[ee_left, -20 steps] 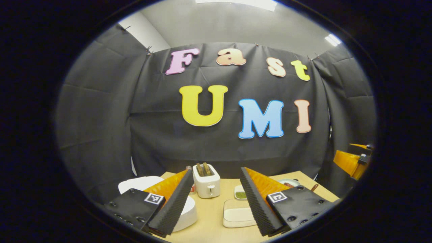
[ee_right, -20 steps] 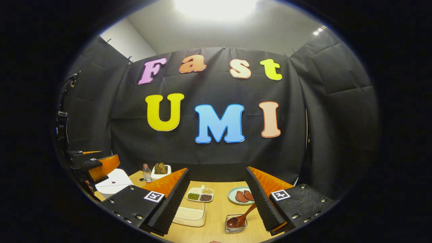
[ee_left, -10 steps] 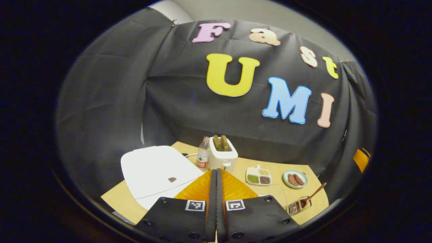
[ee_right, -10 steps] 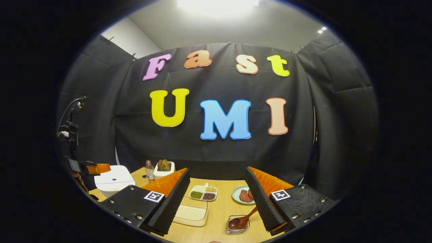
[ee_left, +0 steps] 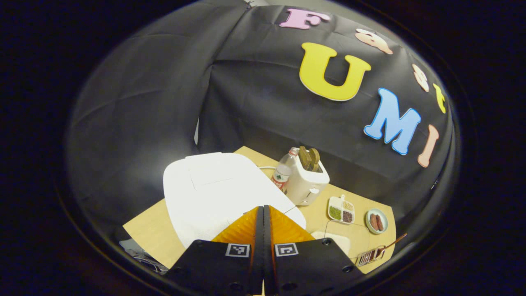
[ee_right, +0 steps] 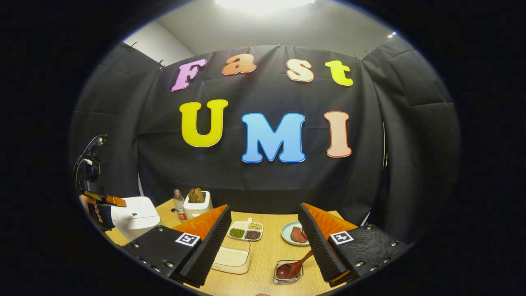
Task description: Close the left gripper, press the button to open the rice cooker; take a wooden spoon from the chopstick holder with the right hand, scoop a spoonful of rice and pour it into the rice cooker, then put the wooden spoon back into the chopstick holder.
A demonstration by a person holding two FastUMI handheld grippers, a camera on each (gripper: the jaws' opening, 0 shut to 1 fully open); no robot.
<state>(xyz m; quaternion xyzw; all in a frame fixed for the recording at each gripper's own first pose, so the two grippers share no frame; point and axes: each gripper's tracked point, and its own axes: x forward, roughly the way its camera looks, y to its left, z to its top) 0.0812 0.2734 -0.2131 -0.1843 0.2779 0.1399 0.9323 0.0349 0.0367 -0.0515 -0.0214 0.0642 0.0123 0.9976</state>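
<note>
Since half a second ago your left tool [ee_left: 263, 213] has swung left and dipped lower over the rice cooker [ee_left: 218, 189]; a second ago it was spread wide, now its fingers are pressed flat together with nothing between them.

Left gripper view: tool tips sit over the near edge of the white rice cooker lid; can't tell if they touch it. Lid down. Right of the rice cooker: water bottle [ee_left: 282, 172], then white toaster [ee_left: 306, 183] with two bread slices up. Further right from the rice cooker, a divided dish of grains [ee_left: 341, 209], plate of meat [ee_left: 376, 221], flat white container of rice [ee_left: 333, 240], and at the table [ee_left: 150, 230] edge the chopstick holder [ee_left: 369, 257] with the wooden spoon [ee_left: 390, 242] leaning out.

Right gripper view: your right tool [ee_right: 263, 230] is wide apart, holding nothing, up above the table. Rice cooker [ee_right: 133, 217] is far left, your left tool [ee_right: 107, 200] with a hand [ee_right: 89, 206] at its left side. Right of the rice cooker: bottle [ee_right: 178, 201], toaster [ee_right: 196, 204], divided dish [ee_right: 245, 231], rice container [ee_right: 230, 259], plate [ee_right: 294, 233]. Chopstick holder [ee_right: 288, 273] is well right of the rice cooker, just beside your right finger, wooden spoon [ee_right: 292, 266] in it, bowl down, handle tilted right.
</note>
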